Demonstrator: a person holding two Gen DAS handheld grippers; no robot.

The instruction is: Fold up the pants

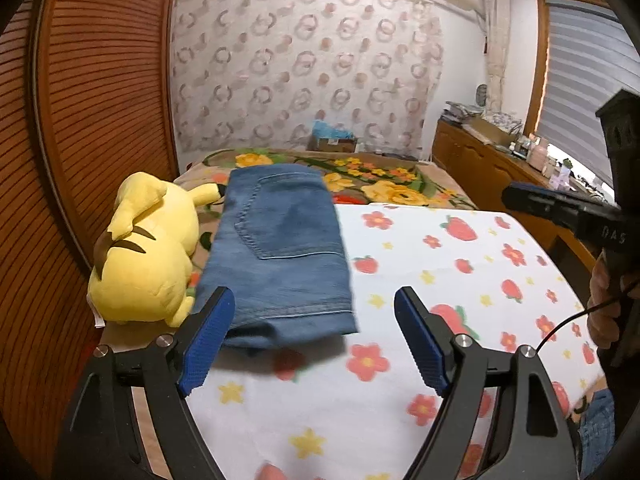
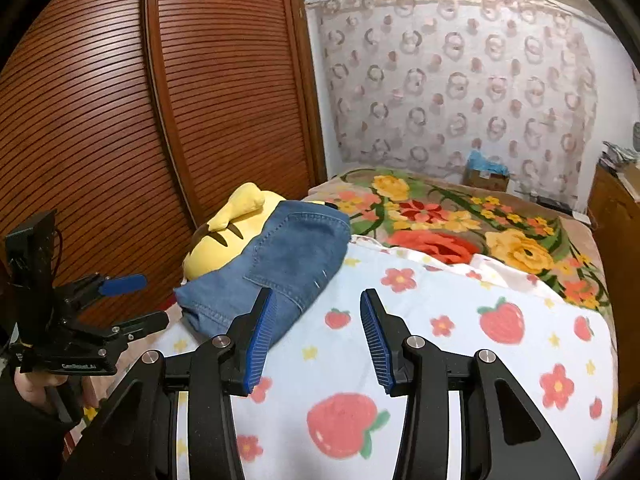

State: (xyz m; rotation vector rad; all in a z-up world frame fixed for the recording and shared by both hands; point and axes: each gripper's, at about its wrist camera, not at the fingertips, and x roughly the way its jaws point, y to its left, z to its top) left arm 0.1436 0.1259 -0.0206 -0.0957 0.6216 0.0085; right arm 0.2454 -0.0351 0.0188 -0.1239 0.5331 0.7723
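the jeans [image 1: 276,256] lie folded into a compact blue rectangle on the bed, by its left edge, partly on the strawberry-print blanket [image 1: 460,280] and partly on the floral bedspread [image 1: 384,180] beyond it, with a back pocket facing up. a yellow plush toy [image 1: 148,252] lies touching their left side, between them and the slatted wooden wardrobe door [image 1: 80,120].

the left tool [image 1: 316,336] is spread wide with nothing between its blue pads; its left finger overlaps the near hem of the jeans in the view, but the pads do not press the cloth. the right tool [image 2: 318,338] stands partly open and empty too, over the blanket just right of the jeans' near corner. from the left wrist view the right tool shows at the far right, well apart from the denim, held by a hand [image 1: 604,300].

judging by this, the folding looks essentially done — the bundle is released and neither tool grips it. if any step remains, it is a tidy-up: the near hem looks slightly uneven, so the next move would call for a light press or nudge on that edge, without pushing the bundle into the plush toy or dragging the blanket — otherwise simply clearing both tools away.
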